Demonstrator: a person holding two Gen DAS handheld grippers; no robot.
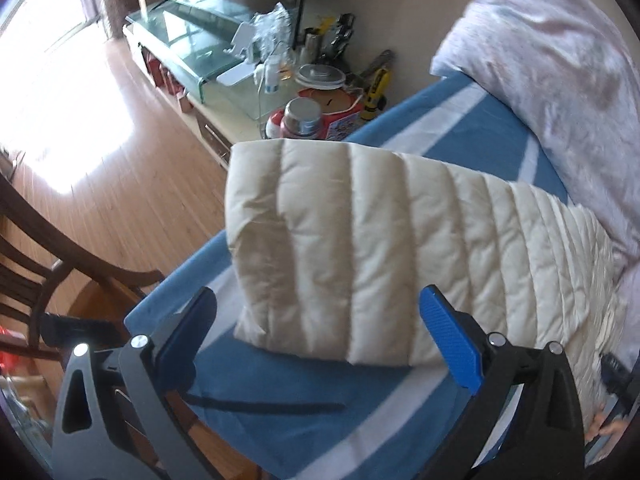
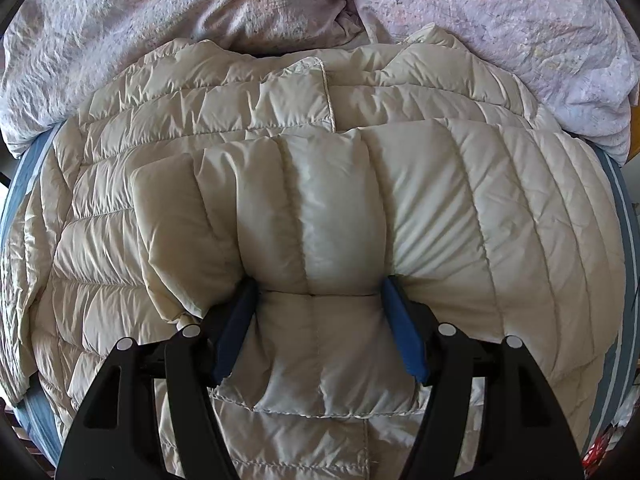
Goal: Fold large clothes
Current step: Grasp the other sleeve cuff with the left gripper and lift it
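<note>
Cream quilted jacket [image 2: 320,200] spread on blue striped bed [image 1: 304,408], filling centre of right wrist frame. Sleeve [image 1: 360,248] folded across, centre of left wrist frame. Right gripper [image 2: 318,308] at lower centre, jaws pinched around bunched fold of jacket. Left gripper [image 1: 316,328] at lower centre, jaws wide apart, gripping nothing, just in front of sleeve end. Pale floral duvet [image 2: 200,12] along top of frame. Cluttered side cabinet [image 1: 224,80] upper left.

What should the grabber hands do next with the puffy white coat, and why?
Probably the right gripper should carry the sleeve it seems to be pinching further across the puffy coat and lay it flat. The sleeve is bunched and raised, not yet resting. The left gripper hangs open by the lifted end, touching nothing, over the blue sheet.
</note>
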